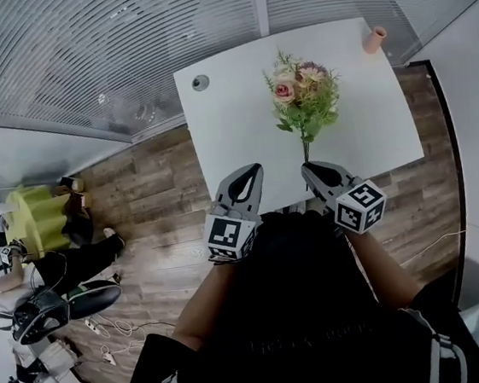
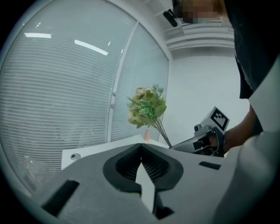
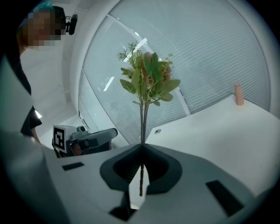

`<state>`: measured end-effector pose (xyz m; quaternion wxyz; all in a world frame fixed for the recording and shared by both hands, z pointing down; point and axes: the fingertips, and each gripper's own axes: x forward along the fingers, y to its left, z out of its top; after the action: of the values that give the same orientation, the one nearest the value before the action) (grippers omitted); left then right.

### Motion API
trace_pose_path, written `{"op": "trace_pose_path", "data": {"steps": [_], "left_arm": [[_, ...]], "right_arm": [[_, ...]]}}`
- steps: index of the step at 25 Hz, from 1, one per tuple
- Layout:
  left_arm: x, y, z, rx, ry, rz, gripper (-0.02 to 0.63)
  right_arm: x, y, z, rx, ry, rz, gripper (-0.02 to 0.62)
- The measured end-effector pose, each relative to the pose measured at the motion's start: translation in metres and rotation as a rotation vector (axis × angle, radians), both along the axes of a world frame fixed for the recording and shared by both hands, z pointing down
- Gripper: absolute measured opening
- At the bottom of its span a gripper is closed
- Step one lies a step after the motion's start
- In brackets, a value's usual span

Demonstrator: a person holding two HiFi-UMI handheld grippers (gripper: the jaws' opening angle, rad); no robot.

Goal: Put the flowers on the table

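— Wood-plank floor [image 1: 154, 196] below, white table [image 1: 238, 101] ahead. Start close in: what are the fingers doing?

— The right gripper [image 1: 313, 169] sits at the table's near edge, lower middle of the head view, its jaws pinched tight on the thin stems of the flowers [image 1: 303, 93]. In its own view the stems run up out of the jaw tips, and a short end pokes down behind them into the hollow.

— And the other one?

— The left gripper [image 1: 254, 169] is just to the left, also at the near edge. Its jaws are pressed together with nothing between them; only a sliver of white tabletop shows through the hollow behind the tips.

— Do the two touch?

— No, they are side by side with a gap between them.

— Where is the bouquet itself?

— It is held upright, with pink blooms and green leaves at the top. In the head view it lies over the right-middle of the tabletop.

— Any room around it?

— The tabletop is bare to the left of the blooms and to their right. Far back, a round grommet [image 1: 200, 82] marks the upper left corner and a small pink vase [image 1: 373, 39] stands near the upper right corner, well apart from the flowers. Beyond the far edge, slatted blinds [image 1: 120, 45] fill the top of the frame.
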<state>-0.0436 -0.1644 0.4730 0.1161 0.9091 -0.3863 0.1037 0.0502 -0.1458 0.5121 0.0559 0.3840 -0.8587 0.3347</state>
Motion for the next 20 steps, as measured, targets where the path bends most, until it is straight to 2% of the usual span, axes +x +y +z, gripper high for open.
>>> {"op": "trace_pose_path", "data": {"steps": [6,20], "left_arm": [[0.008,-0.001,0.046,-0.026,-0.113,0.051,0.018],[0.009,-0.01,0.079,-0.141,-0.071,0.022,0.018]], "right_arm": [[-0.003,0.001,0.038,-0.066,0.036,-0.031,0.034],[0.002,0.004,0.096,-0.192,0.088,-0.028,0.034]]}}
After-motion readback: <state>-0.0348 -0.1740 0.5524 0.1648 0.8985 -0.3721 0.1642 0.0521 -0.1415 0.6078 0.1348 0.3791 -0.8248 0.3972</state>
